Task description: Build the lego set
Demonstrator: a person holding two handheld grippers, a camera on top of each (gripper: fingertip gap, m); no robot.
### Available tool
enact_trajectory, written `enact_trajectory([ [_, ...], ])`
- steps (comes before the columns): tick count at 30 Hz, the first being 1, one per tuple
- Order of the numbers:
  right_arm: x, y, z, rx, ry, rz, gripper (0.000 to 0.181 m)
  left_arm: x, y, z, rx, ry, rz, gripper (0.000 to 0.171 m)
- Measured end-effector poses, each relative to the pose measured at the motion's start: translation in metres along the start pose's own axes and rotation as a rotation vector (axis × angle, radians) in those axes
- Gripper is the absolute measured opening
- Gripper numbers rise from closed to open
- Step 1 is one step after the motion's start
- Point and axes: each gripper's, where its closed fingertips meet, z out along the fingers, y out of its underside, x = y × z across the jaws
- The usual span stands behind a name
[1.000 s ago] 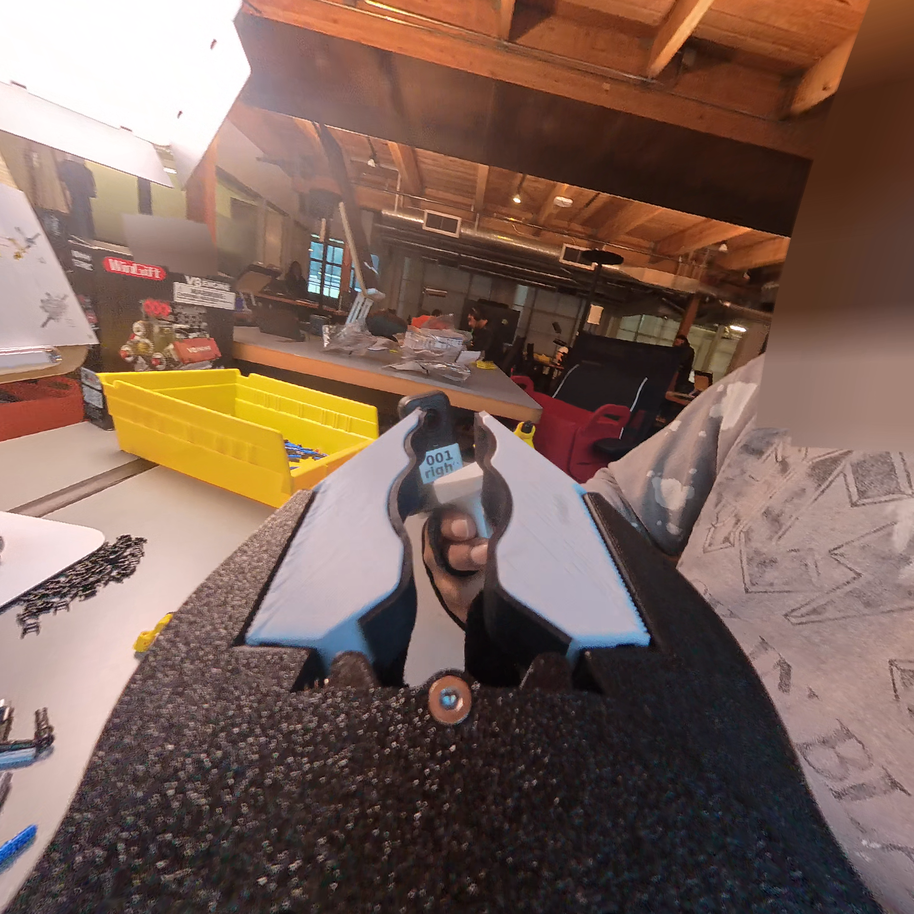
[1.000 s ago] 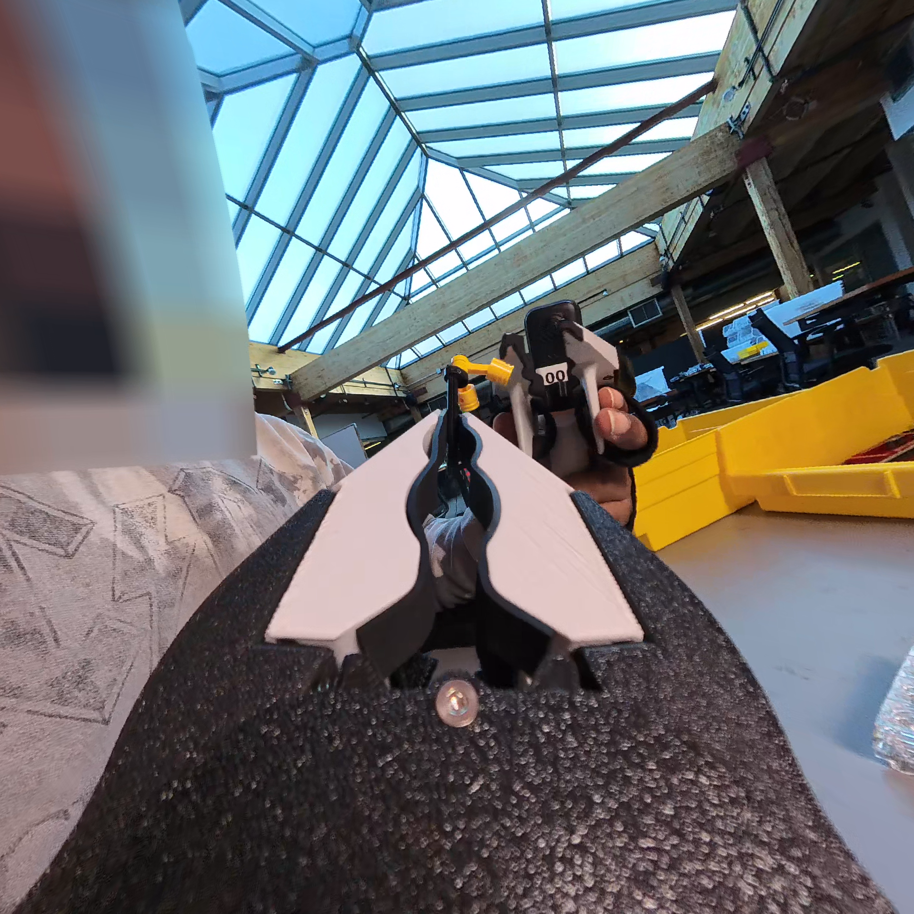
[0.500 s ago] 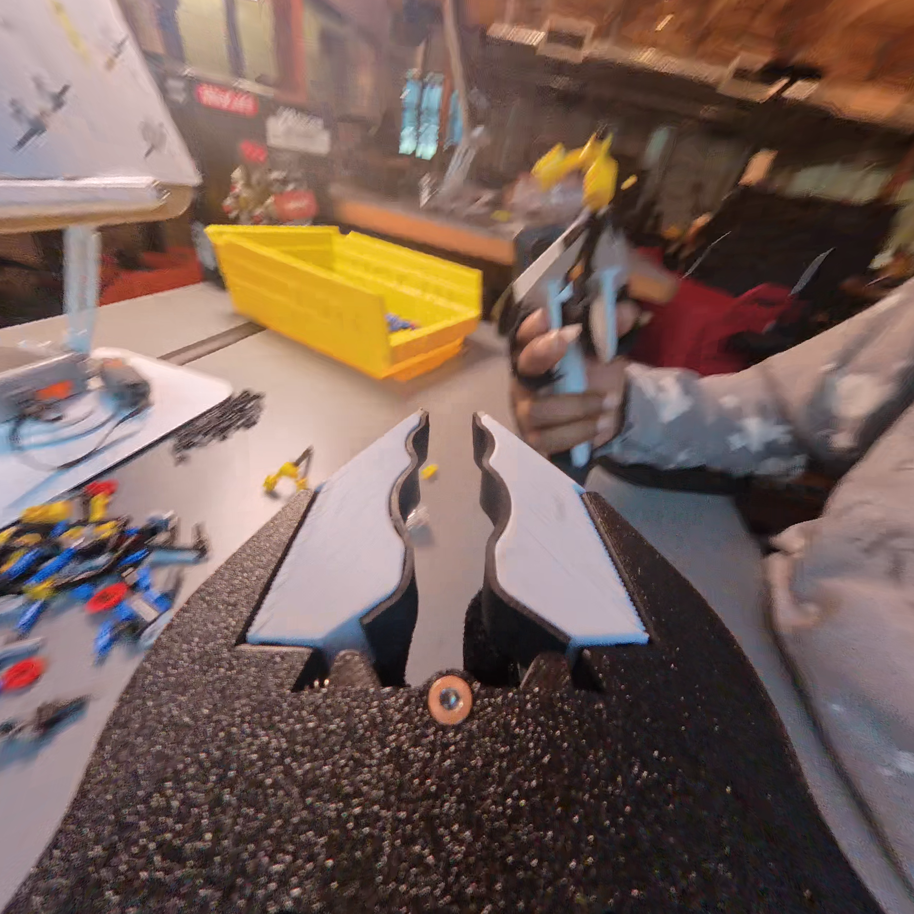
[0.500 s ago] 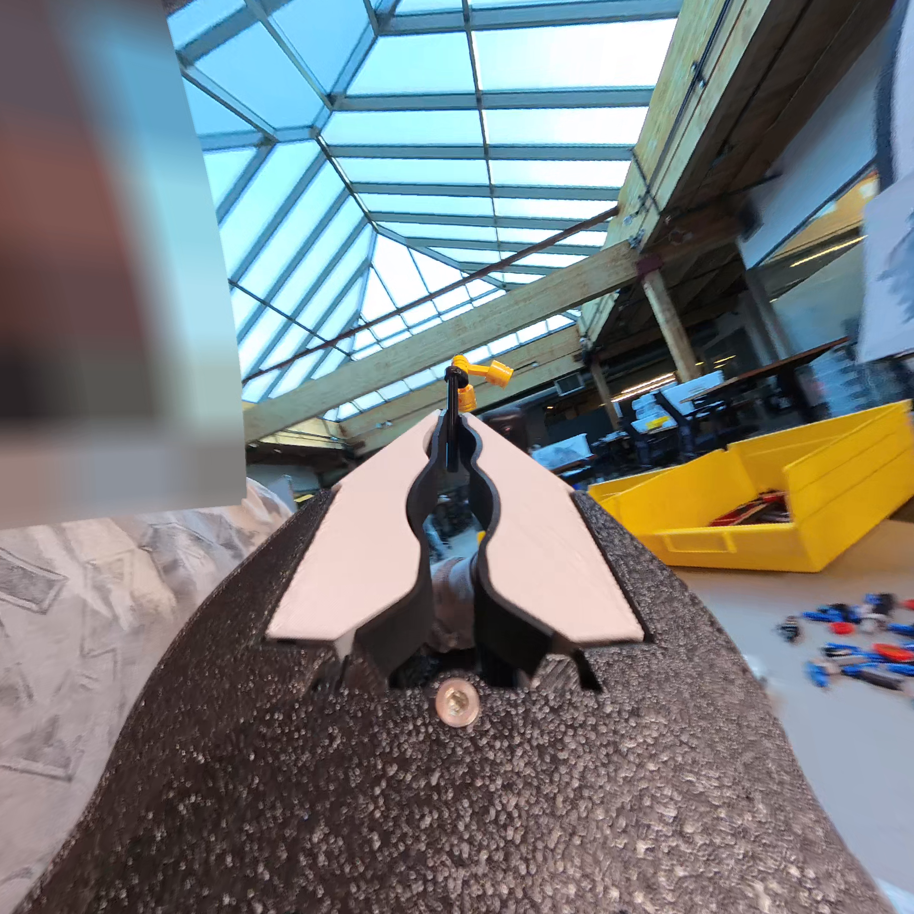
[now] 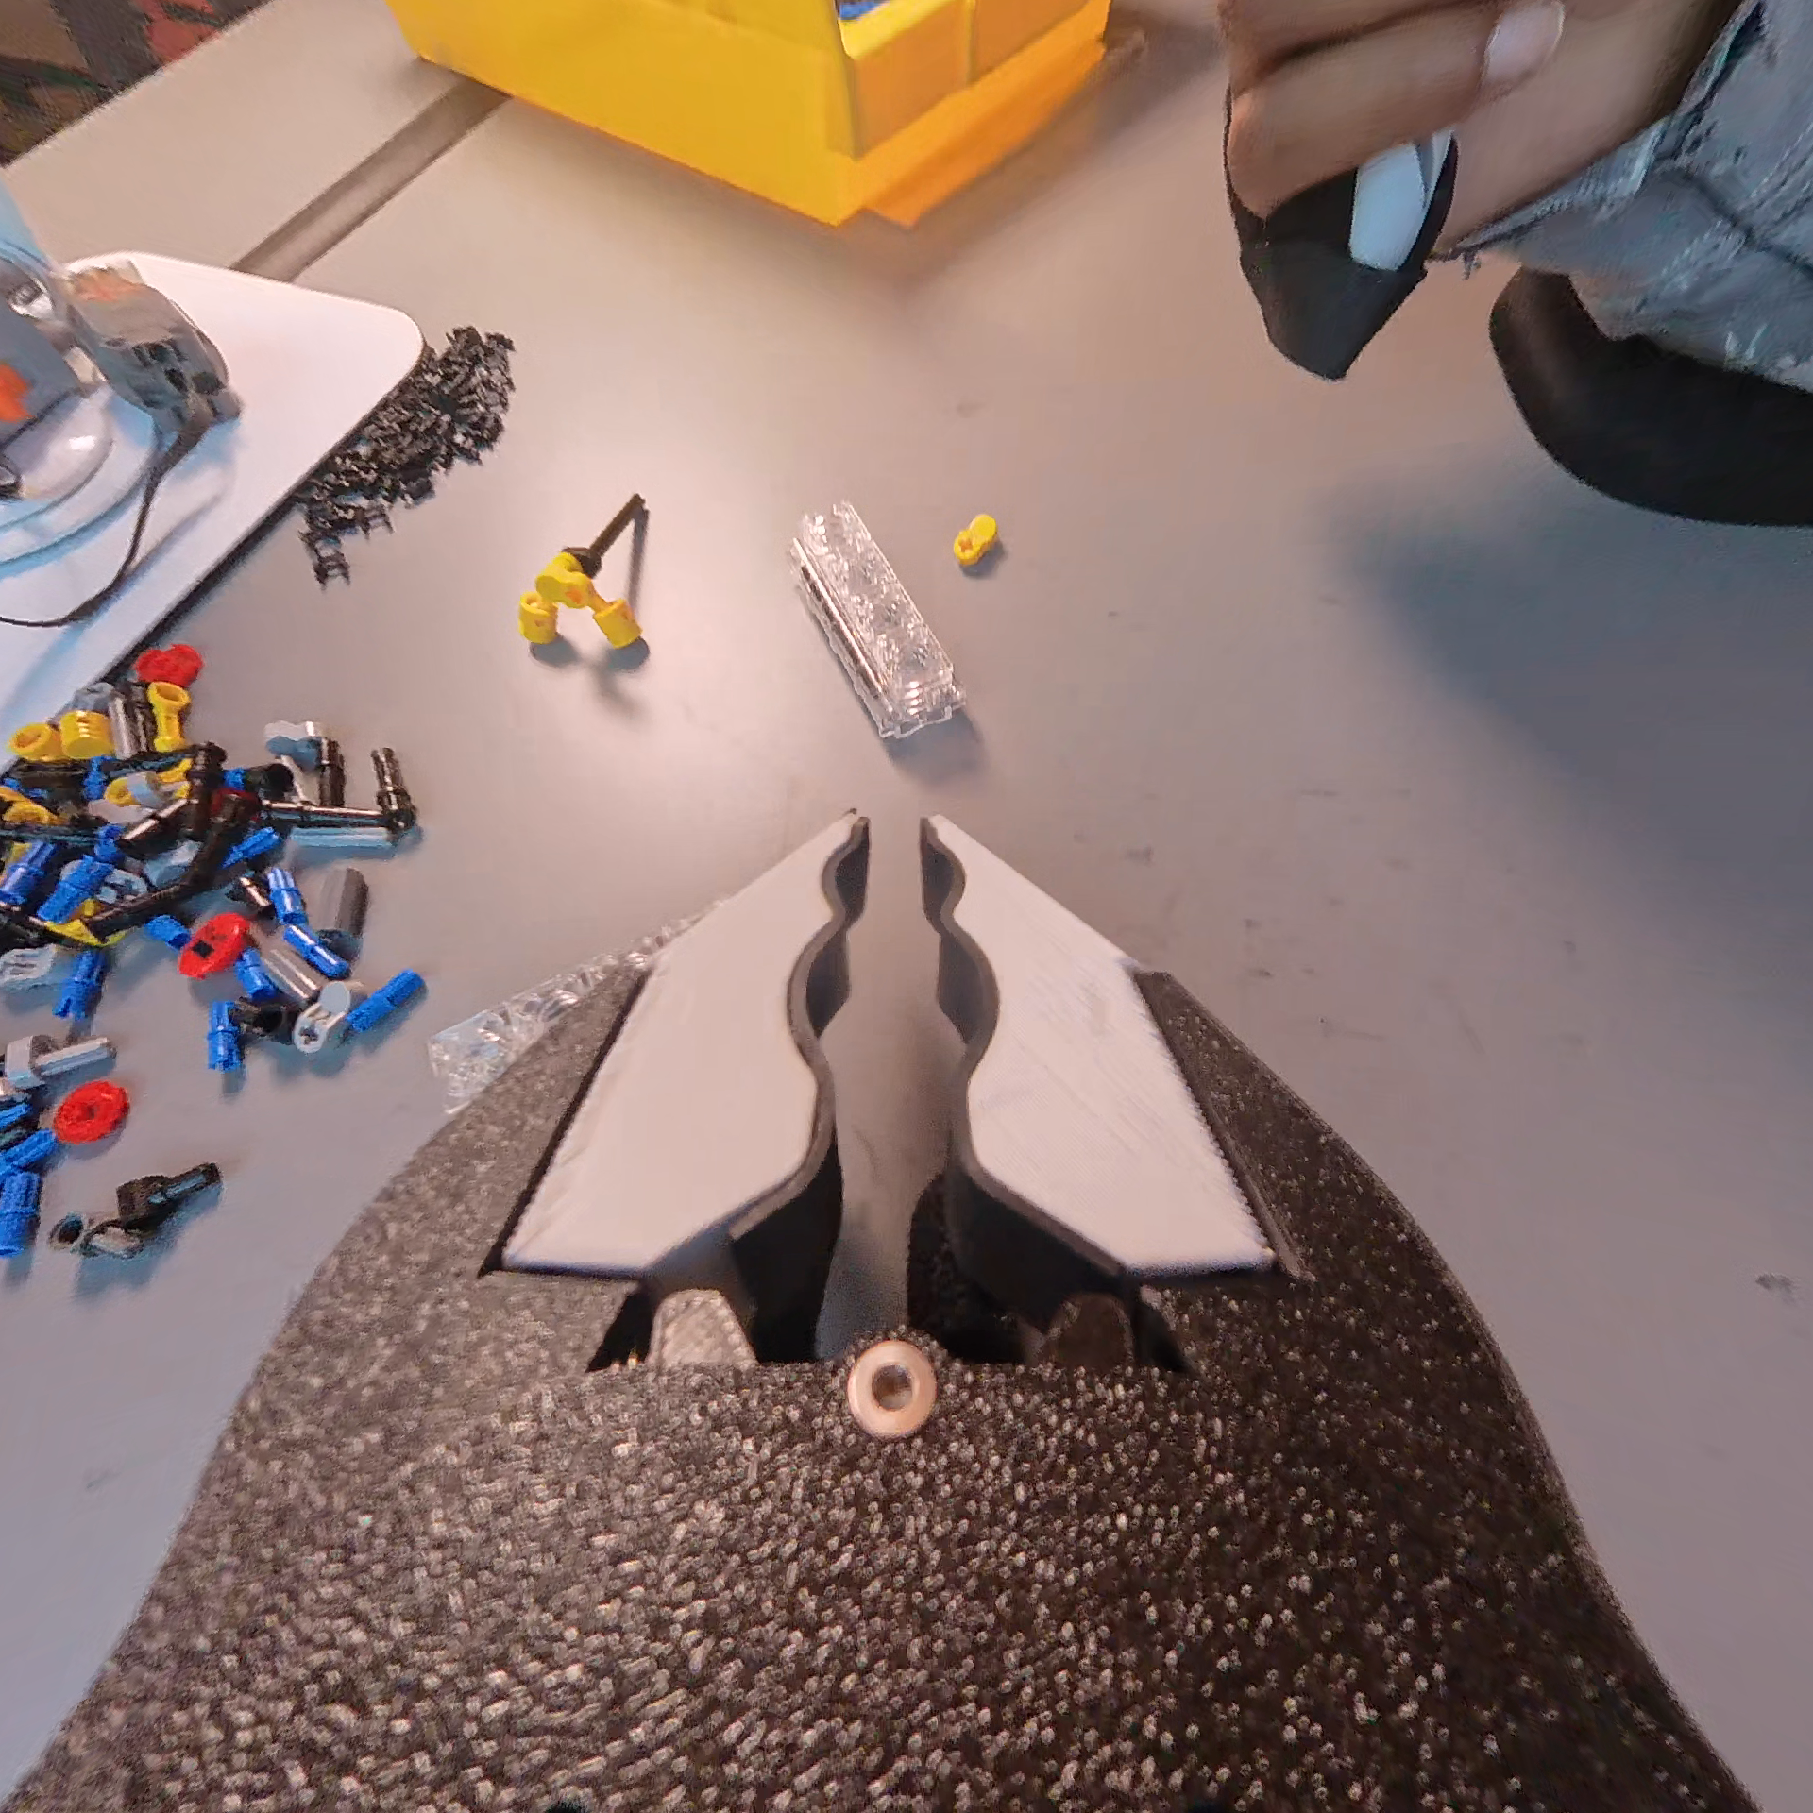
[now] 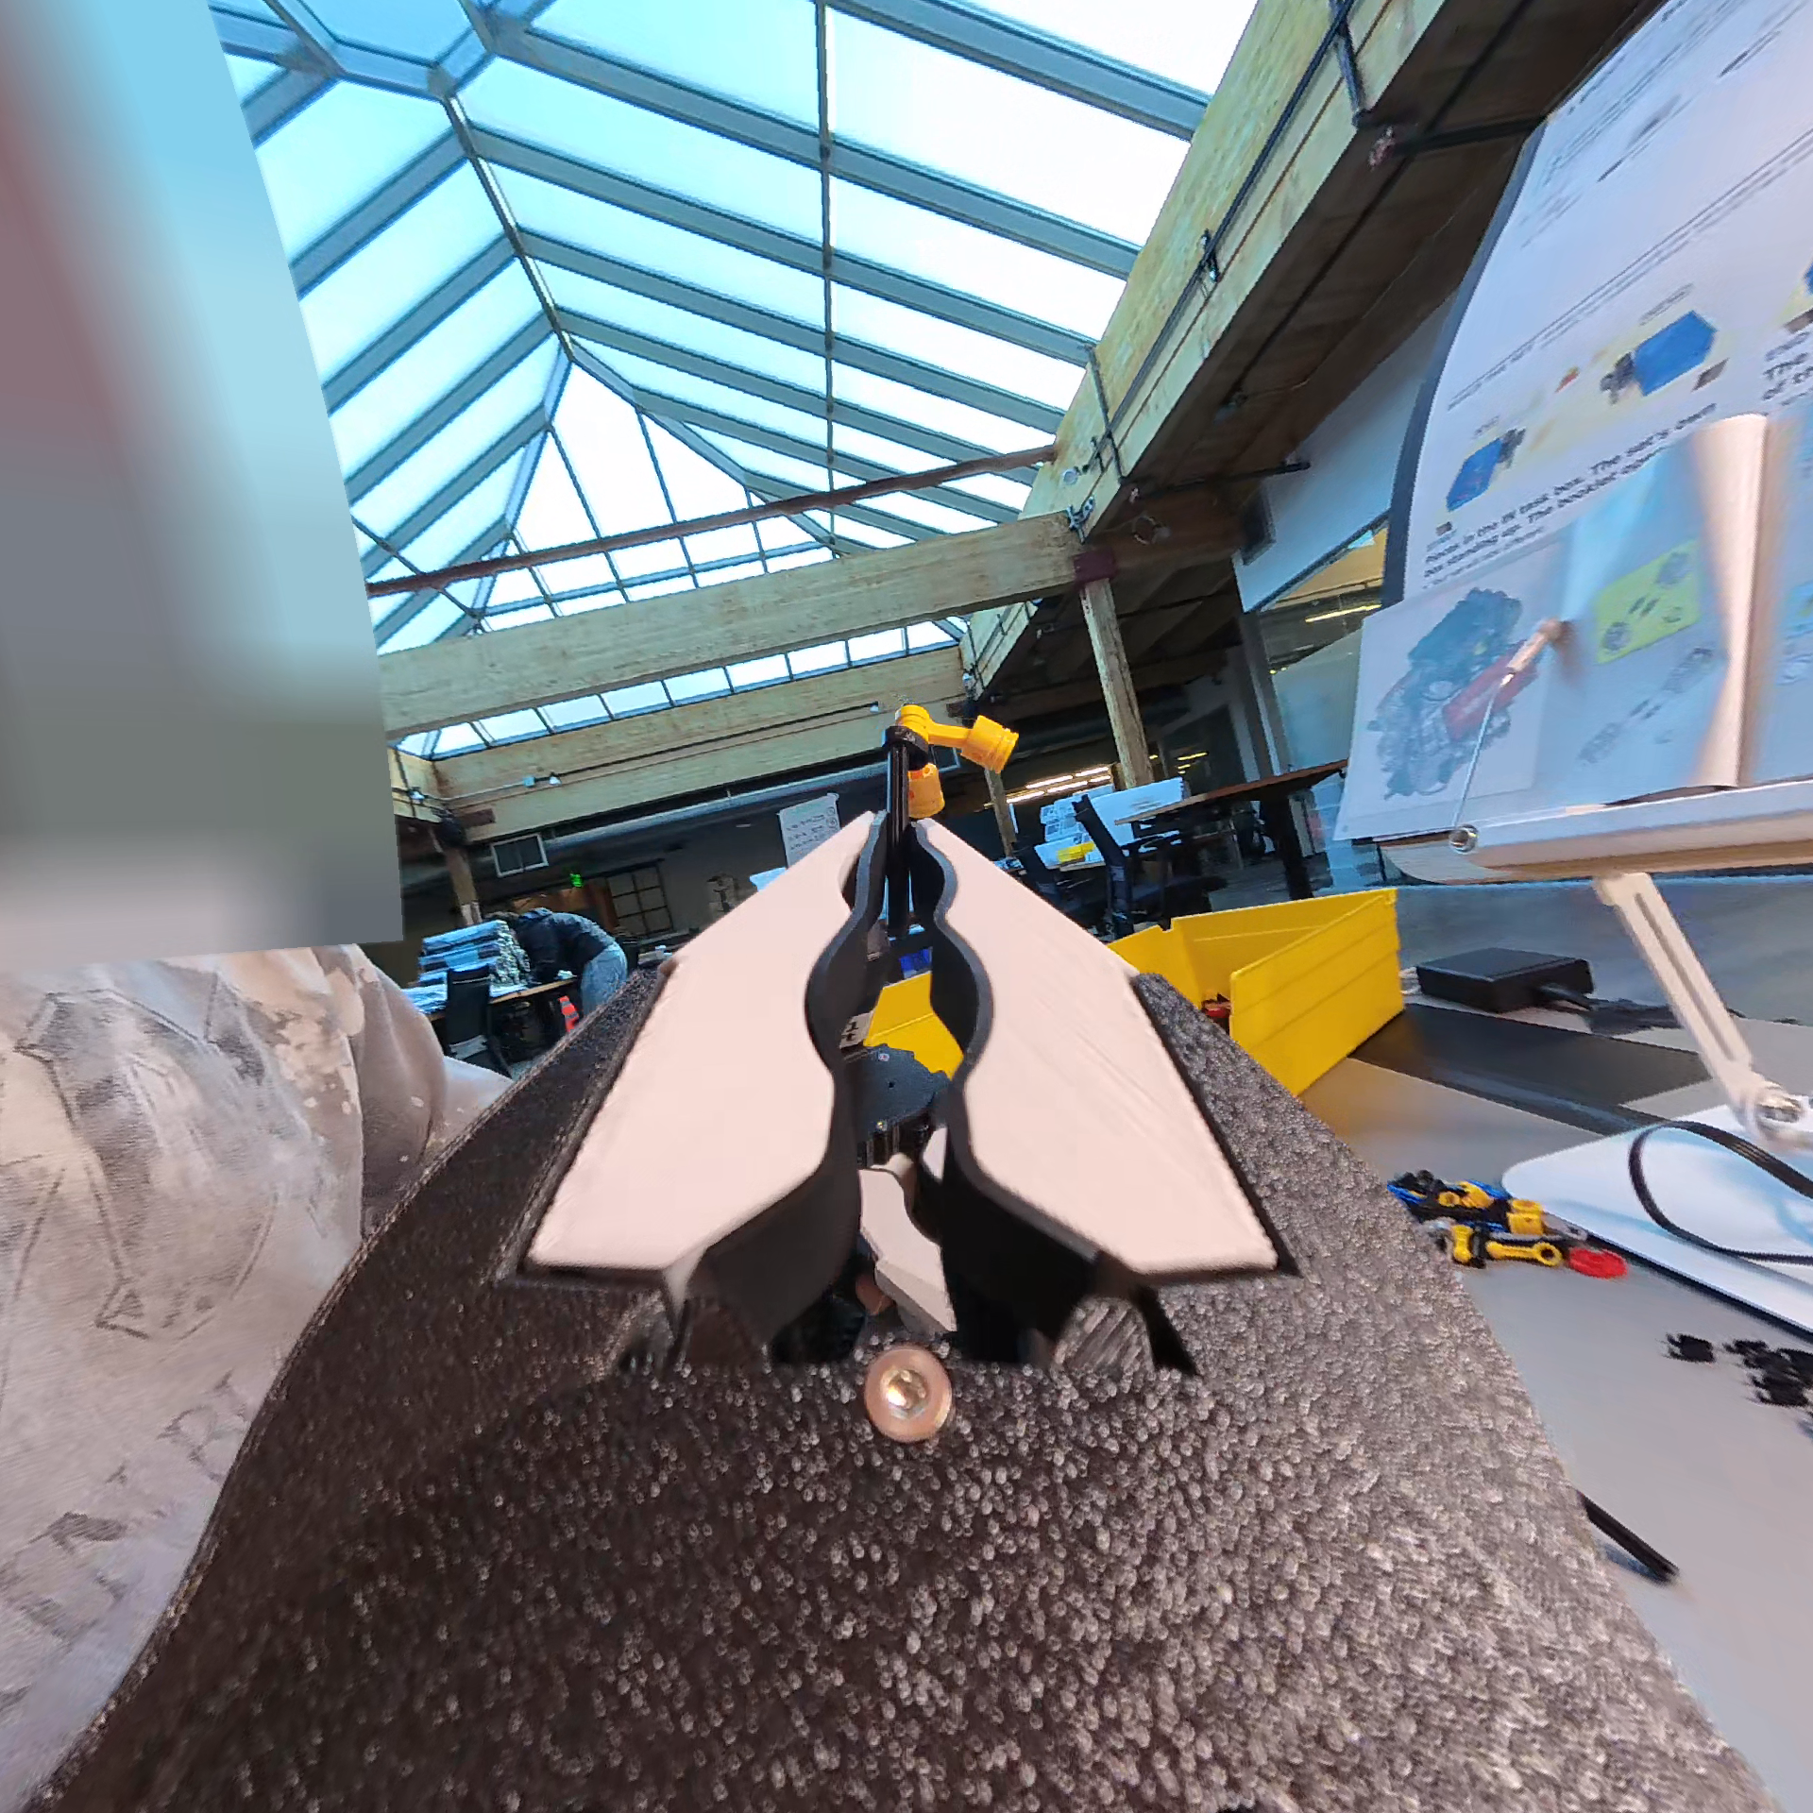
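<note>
My left gripper [image 5: 893, 826] points down at the grey table, its jaws a little apart with nothing between them. Just ahead of it lies a clear studded brick [image 5: 876, 620], with a small yellow connector [image 5: 976, 538] to its right and a black axle with yellow connectors [image 5: 584, 579] to its left. Another clear piece [image 5: 530, 1020] lies partly hidden under the left finger. My right gripper [image 6: 895, 834] is raised and shut on a black axle carrying yellow connectors [image 6: 922, 760]. The hand holding it shows at the top right of the left wrist view [image 5: 1373, 147].
A pile of blue, black, red and yellow parts [image 5: 167, 863] lies at the left, with black chain links [image 5: 412, 441] beside a white stand base [image 5: 275, 392]. A yellow bin [image 5: 785, 88] stands behind. An instruction booklet on a stand [image 6: 1619, 491] is right of the right gripper. My right fingertips sit around 20 cm from my left ones. To the clear studded brick [image 5: 876, 620]: left tips about 7 cm, right tips about 20 cm.
My left gripper has tipped down from facing the other hand to facing the table and the clear brick. My right gripper has swung right, still holding the axle piece.
</note>
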Motion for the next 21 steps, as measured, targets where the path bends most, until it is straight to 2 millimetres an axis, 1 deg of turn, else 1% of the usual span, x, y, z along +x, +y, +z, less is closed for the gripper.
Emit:
enact_trajectory([
  [1,0.001,0.001,0.000,-0.004,0.004,-0.003,0.003,0.002,0.003,0.002,-0.022,0.010,0.003,0.000],
  [3,0.002,0.001,-0.001,-0.008,0.008,-0.009,0.003,0.003,0.006,0.003,-0.038,0.015,0.003,0.000],
  [7,0.003,-0.001,-0.002,-0.010,0.017,-0.022,0.003,0.005,0.002,0.003,-0.016,0.028,0.013,0.000],
  [10,0.006,-0.005,-0.005,-0.016,0.030,-0.047,0.004,0.009,-0.005,0.006,0.006,0.027,0.034,0.000],
  [12,0.008,-0.009,-0.007,-0.014,0.043,-0.063,0.004,0.013,-0.013,0.011,0.032,0.039,0.047,0.003],
  [16,0.012,-0.016,-0.011,0.001,0.058,-0.075,0.004,0.018,-0.029,0.029,0.052,0.062,0.052,0.013],
  [19,0.012,-0.016,-0.012,0.002,0.060,-0.076,0.004,0.018,-0.038,0.046,0.040,0.070,0.082,0.017],
  [21,0.012,-0.015,-0.011,0.000,0.057,-0.072,0.003,0.022,-0.042,0.060,-0.001,0.116,0.091,0.023],
])
